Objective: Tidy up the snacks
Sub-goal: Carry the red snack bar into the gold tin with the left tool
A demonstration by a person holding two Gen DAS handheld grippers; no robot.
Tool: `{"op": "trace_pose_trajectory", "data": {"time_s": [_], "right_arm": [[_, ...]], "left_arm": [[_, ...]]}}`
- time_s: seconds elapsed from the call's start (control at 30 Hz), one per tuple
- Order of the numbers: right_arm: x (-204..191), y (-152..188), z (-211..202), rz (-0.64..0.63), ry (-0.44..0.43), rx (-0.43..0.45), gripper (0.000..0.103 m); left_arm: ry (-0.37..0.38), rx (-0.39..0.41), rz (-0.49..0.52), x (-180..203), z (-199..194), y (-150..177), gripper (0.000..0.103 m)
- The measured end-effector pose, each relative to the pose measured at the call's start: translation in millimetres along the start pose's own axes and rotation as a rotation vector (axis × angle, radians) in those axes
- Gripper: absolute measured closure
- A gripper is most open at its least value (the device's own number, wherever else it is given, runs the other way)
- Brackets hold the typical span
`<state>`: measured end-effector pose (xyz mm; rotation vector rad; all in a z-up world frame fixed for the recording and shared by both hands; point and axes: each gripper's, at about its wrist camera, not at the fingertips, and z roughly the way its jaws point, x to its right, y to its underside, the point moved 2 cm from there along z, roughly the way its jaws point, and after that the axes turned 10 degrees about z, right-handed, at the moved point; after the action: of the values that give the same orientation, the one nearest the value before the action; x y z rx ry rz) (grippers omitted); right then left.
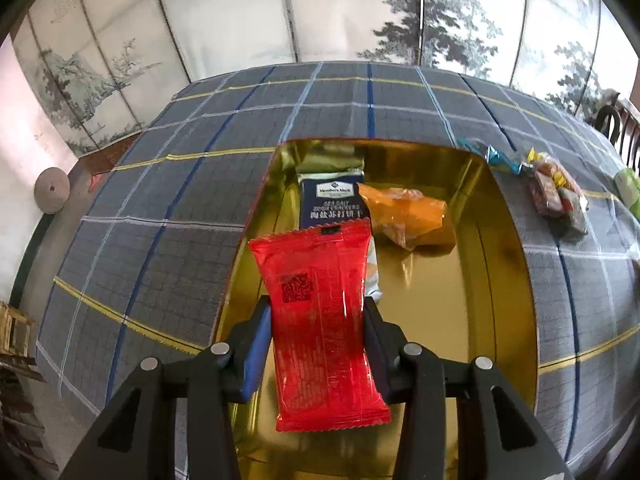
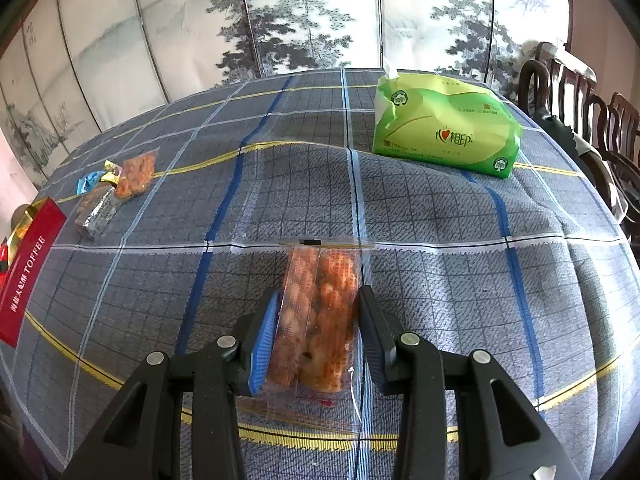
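Note:
My left gripper point(image 1: 318, 308) is shut on a red snack packet point(image 1: 320, 320) and holds it above a gold tin point(image 1: 504, 264). Inside the tin lie a dark blue cracker packet point(image 1: 334, 202) and an orange packet point(image 1: 408, 216). My right gripper point(image 2: 318, 300) has its fingers on both sides of a clear packet of orange snacks point(image 2: 318, 316) on the checked tablecloth point(image 2: 440, 280); the pads touch it or nearly so. Several small snack packets point(image 2: 116, 188) lie at the left of the right wrist view; they also show in the left wrist view point(image 1: 556, 196).
A green tissue pack point(image 2: 444, 124) stands at the far right of the table. The tin's red outer side point(image 2: 28, 268) with white lettering is at the left edge of the right wrist view. Wooden chairs point(image 2: 600, 120) stand beyond the table's right side. A painted screen stands behind the table.

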<state>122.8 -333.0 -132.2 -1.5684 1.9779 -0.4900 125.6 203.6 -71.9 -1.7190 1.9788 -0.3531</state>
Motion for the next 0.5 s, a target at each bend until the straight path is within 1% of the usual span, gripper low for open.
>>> {"op": "trace_pose_trajectory", "data": {"time_s": [0.1, 0.13, 0.33, 0.43, 0.5], "right_arm": [[2, -1, -1, -0.006, 0.009, 0.0, 0.067], [-4, 0, 0, -0.007, 0.013, 0.001, 0.067], [-7, 0, 0, -0.018, 0.029, 0.001, 0.067], [-10, 0, 1, -0.025, 0.037, 0.0, 0.066], [-11, -1, 1, -0.03, 0.044, 0.0, 0.066]], "left_arm": [[-0.015, -0.003, 0.028, 3, 5, 1, 0.06], [-0.012, -0.004, 0.03, 3, 6, 1, 0.06], [-0.01, -0.002, 0.031, 3, 11, 1, 0.059], [-0.031, 0.009, 0.035, 4, 13, 1, 0.058], [-0.03, 0.02, 0.037, 4, 12, 2, 0.058]]}}
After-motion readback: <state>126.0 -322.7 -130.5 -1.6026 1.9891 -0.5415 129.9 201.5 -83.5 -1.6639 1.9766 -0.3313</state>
